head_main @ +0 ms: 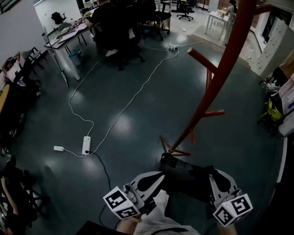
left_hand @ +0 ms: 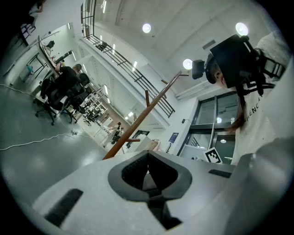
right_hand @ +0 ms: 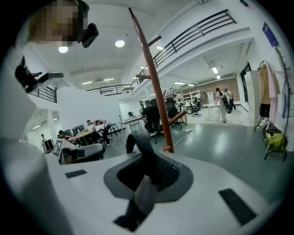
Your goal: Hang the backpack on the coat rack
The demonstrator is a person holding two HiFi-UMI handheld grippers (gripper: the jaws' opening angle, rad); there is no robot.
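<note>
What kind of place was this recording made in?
Most likely a large open-plan office or lab hall: people sit at desks on office chairs, a power strip with long cables lies on the smooth floor, and a railed upper gallery runs overhead.

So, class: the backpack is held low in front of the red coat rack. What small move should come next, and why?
Probably lift the right gripper, shut on the backpack strap, upward and forward toward the coat rack. The backpack is held low near the rack's base, well below the nearest peg, so the strap needs height first.
</note>
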